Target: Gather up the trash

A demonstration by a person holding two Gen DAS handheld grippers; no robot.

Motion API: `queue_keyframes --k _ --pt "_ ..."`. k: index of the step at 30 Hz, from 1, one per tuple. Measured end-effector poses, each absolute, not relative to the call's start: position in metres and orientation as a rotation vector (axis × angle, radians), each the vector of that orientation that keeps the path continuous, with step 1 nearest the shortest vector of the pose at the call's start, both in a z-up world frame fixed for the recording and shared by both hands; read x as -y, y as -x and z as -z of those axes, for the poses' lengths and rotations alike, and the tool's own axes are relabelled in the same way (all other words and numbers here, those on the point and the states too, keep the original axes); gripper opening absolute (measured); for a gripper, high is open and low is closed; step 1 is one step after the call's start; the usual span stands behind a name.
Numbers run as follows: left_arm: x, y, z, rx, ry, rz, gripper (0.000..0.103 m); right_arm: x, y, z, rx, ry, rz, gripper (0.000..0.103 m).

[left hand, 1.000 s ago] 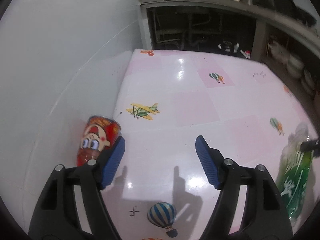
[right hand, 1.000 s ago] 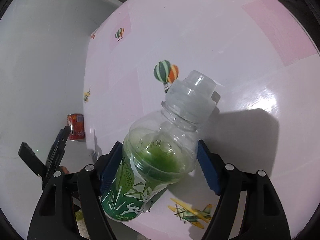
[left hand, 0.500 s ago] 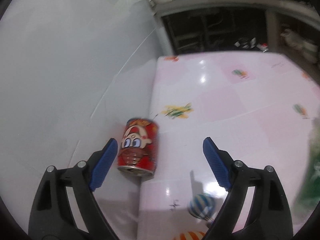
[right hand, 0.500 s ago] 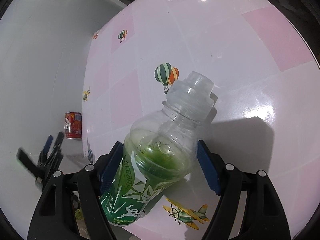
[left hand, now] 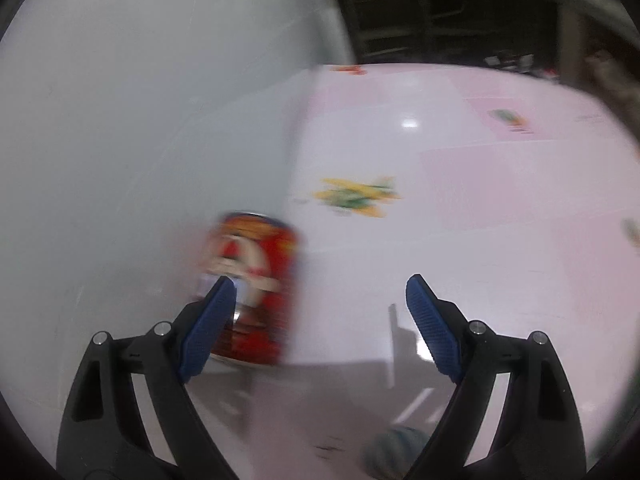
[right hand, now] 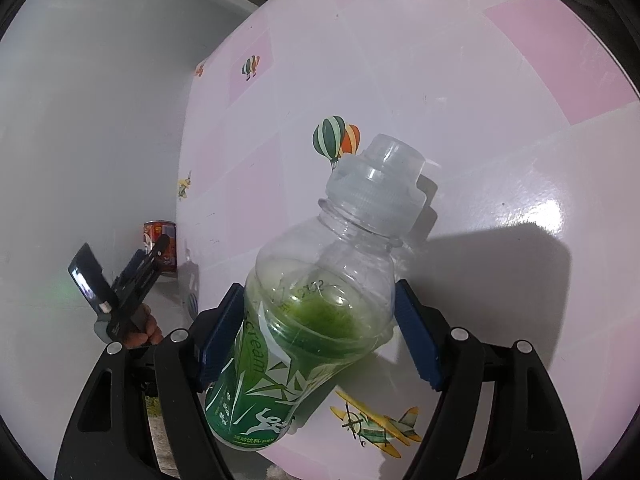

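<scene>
Left tongs (left hand: 320,304), wide, have neared the red can (left hand: 256,288); right tongs (right hand: 320,332) clamp the clear plastic bottle (right hand: 320,300).

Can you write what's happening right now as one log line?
left claw: open, nearing red can | right claw: shut on green bottle | table: pink

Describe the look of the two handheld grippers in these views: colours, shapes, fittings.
Both match. The left gripper and right gripper each have two black plastic arms with long cut-out slots and round silver pivot bolts. Each arm ends in a slanted blue pad with a fine ribbed texture. No cables show. Seen from the right wrist, the left tool is a black frame carrying a dark flat slab; no sleeve is visible.
</scene>
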State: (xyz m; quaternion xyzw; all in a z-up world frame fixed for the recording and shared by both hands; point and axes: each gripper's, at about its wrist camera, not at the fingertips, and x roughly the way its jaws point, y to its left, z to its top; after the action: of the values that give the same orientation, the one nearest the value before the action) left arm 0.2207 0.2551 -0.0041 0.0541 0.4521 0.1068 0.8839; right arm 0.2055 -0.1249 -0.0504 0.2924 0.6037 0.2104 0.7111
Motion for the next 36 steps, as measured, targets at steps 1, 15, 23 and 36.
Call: queue_keyframes --k 1,15,23,36 --pt "-0.254 -0.219 0.005 -0.947 -0.079 -0.18 0.083 0.126 -0.205 0.05 -1.34 -0.651 -0.47 0.073" --pt "-0.262 -0.141 -0.027 -0.737 -0.014 -0.274 0.083 0.125 -0.206 0.05 -1.338 -0.643 -0.462 0.075" --pt "-0.301 -0.167 -0.004 -0.732 0.224 -0.325 0.083 0.121 -0.205 0.047 -1.334 -0.634 -0.445 0.075" --pt "-0.223 -0.181 -0.021 -0.615 0.099 -0.011 0.085 0.124 -0.206 0.049 -1.341 -0.648 -0.448 0.075"
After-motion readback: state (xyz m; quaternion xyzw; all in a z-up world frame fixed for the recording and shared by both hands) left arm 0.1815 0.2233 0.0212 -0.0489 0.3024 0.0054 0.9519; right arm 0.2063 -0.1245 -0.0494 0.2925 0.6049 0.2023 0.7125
